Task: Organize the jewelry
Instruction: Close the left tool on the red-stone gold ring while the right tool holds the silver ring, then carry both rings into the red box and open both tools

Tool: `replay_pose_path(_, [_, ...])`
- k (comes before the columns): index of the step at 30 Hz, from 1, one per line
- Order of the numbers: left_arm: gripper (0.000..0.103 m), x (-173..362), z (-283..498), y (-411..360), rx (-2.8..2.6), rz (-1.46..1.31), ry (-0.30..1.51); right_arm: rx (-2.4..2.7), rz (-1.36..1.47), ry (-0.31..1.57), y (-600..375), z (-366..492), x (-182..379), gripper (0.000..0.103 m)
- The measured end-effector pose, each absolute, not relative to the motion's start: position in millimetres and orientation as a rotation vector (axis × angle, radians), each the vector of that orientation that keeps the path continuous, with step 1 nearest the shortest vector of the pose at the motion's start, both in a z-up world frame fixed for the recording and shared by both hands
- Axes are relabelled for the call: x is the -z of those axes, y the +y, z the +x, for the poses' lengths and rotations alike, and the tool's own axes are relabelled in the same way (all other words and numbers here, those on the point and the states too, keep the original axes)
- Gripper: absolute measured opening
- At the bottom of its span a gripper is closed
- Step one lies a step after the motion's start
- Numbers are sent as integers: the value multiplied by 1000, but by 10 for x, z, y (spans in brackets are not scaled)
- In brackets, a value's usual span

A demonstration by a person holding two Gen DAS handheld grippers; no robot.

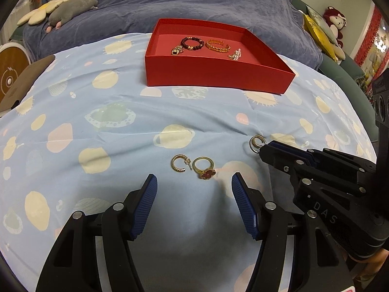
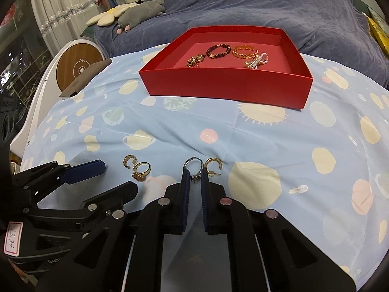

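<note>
My right gripper (image 2: 193, 178) has its blue-padded jaws pinched on a thin silver ring with a dark stone setting (image 2: 193, 169), which stands upright between the fingertips on the pale blue sheet printed with cream and pink planets (image 2: 243, 141). Just right of it, touching the right fingertip, lies a gold half-hoop earring with a post (image 2: 212, 165).

My left gripper (image 1: 192, 186) hangs with its jaws apart and nothing between them. Just beyond its tips, on the sheet, lie a small gold studded half-hoop earring (image 1: 179, 163) and, right beside it, a gold ring with a red clover-shaped stone (image 1: 204, 168).

Farther off on the sheet sits the shallow red cardboard box (image 1: 214, 75). Inside it, along the far side, I see a gold chain-link clasp piece (image 1: 177, 50) on the left, then a dark red beaded bracelet (image 1: 192, 43), an open gold cuff bangle (image 1: 218, 45), and a small pearl bow piece (image 1: 235, 54) on the right.
</note>
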State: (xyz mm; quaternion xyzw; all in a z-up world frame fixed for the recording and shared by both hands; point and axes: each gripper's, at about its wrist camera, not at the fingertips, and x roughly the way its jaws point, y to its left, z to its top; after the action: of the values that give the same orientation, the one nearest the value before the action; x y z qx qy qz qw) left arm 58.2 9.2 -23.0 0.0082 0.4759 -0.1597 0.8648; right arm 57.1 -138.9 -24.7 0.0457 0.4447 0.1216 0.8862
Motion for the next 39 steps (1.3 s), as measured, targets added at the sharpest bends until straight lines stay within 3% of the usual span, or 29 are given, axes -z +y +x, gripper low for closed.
replay_pose_path(8, [37, 317, 596, -93, 328, 73, 983, -236, 120, 921, -1543, 511, 213, 8])
replay_pose_path(15, [12, 325, 613, -99, 330, 83, 978, -235, 123, 921, -1577, 480, 210, 8])
replay_pose_path(24, [12, 253, 604, -32, 344, 55, 978, -236, 131, 902, -1596, 474, 131, 8])
replay_pose_path(39, [12, -402, 940, -27, 331, -18, 860, -206, 175, 782, -1763, 708, -410, 8])
